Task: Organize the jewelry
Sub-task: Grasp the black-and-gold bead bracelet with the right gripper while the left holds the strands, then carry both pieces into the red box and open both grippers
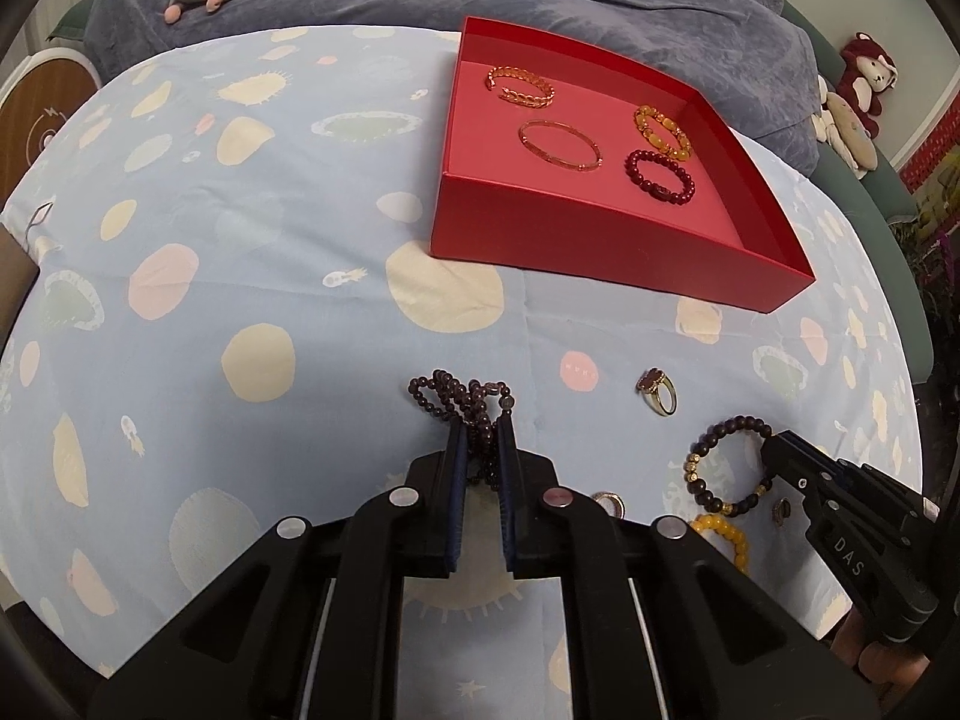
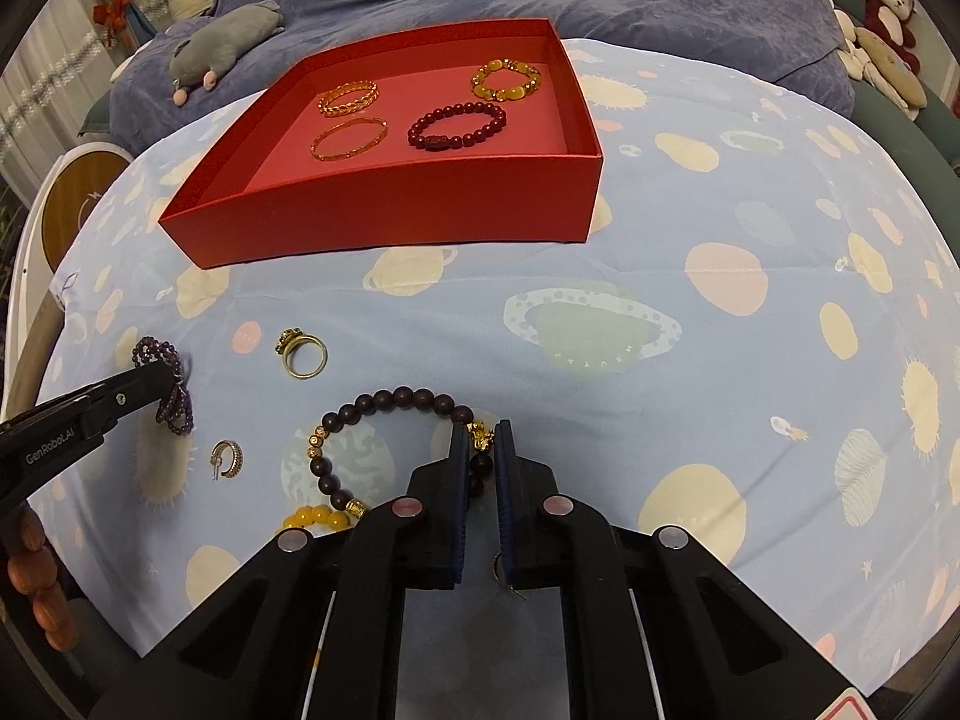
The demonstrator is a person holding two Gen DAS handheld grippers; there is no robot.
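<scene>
Already four bracelets lie in the shallow red cardboard tray (image 2: 384, 210); the left gripper (image 1: 480, 429) pinches the purple bead strand (image 1: 462, 399), the right gripper (image 2: 480, 438) the dark wooden-bead bracelet (image 2: 384, 405).

Your left gripper (image 1: 480, 438) and right gripper (image 2: 481, 441) are matte black, with blue-padded fingers (image 1: 457, 456), silver round pivot pins and white "GenRobot.AI" and "DAS" lettering on their sides.

Left wrist view: close above the patterned cloth (image 1: 240, 276), angled steeply down along its own fingers, red tray (image 1: 600, 252) ahead to the right. Right wrist view: same steep tilt, tray (image 2: 384, 210) ahead to the left. Shared: tray, cloth (image 2: 720, 360), gold ring (image 1: 659, 395) (image 2: 305, 354).
</scene>
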